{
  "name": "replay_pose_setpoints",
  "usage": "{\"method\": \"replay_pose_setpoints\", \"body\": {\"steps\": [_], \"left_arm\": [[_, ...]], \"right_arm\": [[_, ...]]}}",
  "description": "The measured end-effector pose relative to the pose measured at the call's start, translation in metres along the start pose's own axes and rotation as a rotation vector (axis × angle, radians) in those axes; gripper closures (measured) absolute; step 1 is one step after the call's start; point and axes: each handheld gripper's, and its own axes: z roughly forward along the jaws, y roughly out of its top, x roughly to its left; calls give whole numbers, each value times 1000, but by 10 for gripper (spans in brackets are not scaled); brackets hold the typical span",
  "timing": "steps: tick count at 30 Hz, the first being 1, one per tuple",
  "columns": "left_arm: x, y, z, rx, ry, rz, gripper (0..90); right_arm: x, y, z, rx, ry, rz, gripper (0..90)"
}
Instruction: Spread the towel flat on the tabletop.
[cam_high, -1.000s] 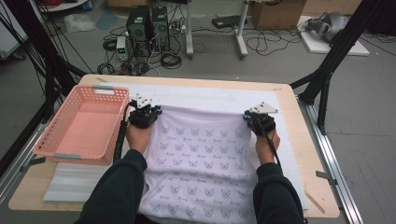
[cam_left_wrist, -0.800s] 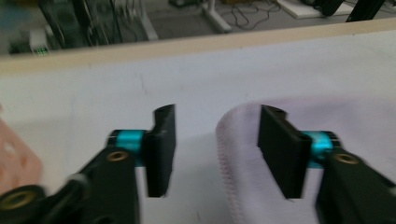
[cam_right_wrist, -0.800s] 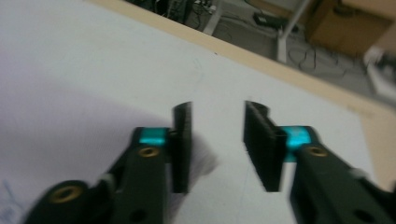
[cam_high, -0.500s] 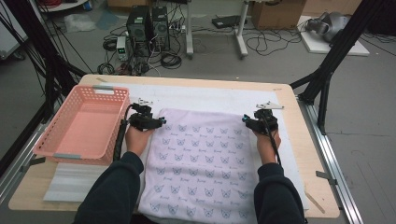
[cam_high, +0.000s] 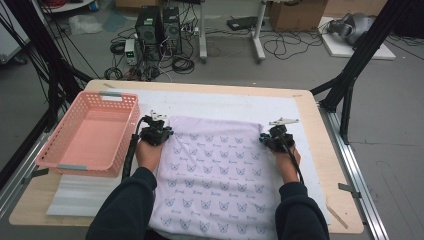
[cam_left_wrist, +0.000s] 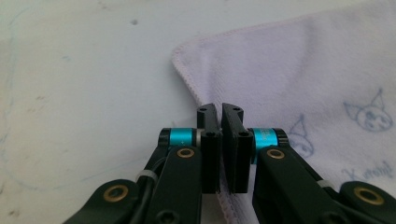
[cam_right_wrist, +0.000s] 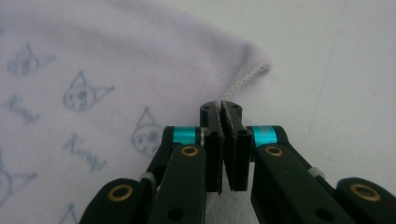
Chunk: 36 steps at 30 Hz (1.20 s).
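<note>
I have the pale towel (cam_high: 215, 175) with its cat print lying flat on the white mat (cam_high: 300, 107) of the table (cam_high: 320, 150), its near end hanging over the front edge. My left hand-held gripper (cam_high: 162, 134) has just closed its jaws on the towel's left hem (cam_left_wrist: 224, 205) near the far corner, and my right hand-held gripper (cam_high: 267, 140) has just closed on the right hem the same way. The pink basket (cam_high: 65, 162) sits just left of the left hand.

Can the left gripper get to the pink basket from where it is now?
Probably yes. The left gripper sits at the towel's far left corner, jaws shut on its edge, and the pink basket stands right beside it with nothing between. It would likely need to let go of the towel first.
</note>
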Motion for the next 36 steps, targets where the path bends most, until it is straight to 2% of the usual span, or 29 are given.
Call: {"method": "replay_pose_setpoints", "body": {"steps": [2,4,5,6,7,8,11,12,14,15,17,20,21,22,24,25,26,27,28,30,31,32,33,34,36], "left_arm": [[0,0,-4,13,1,28,857],[1,-2,-8,16,-13,32,856],[2,-3,-10,23,-21,30,856],[4,-4,-12,23,-37,12,856],[5,-5,-15,33,-49,4,856],[6,-6,-17,47,-62,2,855],[5,-6,-21,65,-83,10,854],[5,-5,-22,67,-81,17,854],[4,-5,-24,65,-82,17,851],[4,-5,-24,66,-80,16,850],[3,-5,-24,70,-80,21,848],[2,-5,-23,72,-83,16,845],[2,-5,-23,76,-84,19,844],[2,-6,-23,78,-83,21,843],[1,-7,-23,70,-84,14,841],[1,-8,-24,61,-80,25,841],[1,-11,-23,53,-82,19,841],[1,-13,-24,53,-84,18,841],[2,-15,-24,38,-87,7,841],[3,-17,-25,33,-90,7,841],[2,-17,-25,30,-90,3,842],[2,-17,-25,30,-92,4,842],[2,-17,-25,30,-92,3,842],[2,-17,-25,29,-93,2,842],[2,-18,-25,26,-93,2,842]], "right_arm": [[4,0,-5,18,73,-23,875],[8,-4,-12,50,113,-72,874],[8,-7,-16,62,133,-67,875],[7,-8,-20,77,156,-51,874],[4,-11,-26,116,198,-26,873],[3,-14,-30,133,210,-8,867],[-6,-19,-39,174,302,91,730],[-8,-19,-42,148,289,99,696],[-17,-15,-48,30,259,153,648],[-22,-13,-50,-40,224,182,623],[-28,-7,-51,-130,130,204,616],[-32,3,-42,-195,-20,196,621],[-32,5,-38,-188,-49,180,629],[-32,7,-31,-160,-58,174,628],[-31,9,-14,-100,-53,158,636],[-29,8,-6,-69,-54,155,643],[-27,7,1,-43,-44,148,646],[-23,6,10,-4,-13,132,639],[-19,7,11,-5,-37,104,635],[-16,8,12,-14,54,99,618],[-13,9,11,-5,61,65,615],[-12,10,11,-4,82,51,583],[-10,10,12,2,141,46,568],[-8,10,12,10,150,33,546],[-2,11,11,24,136,-28,585]]}}
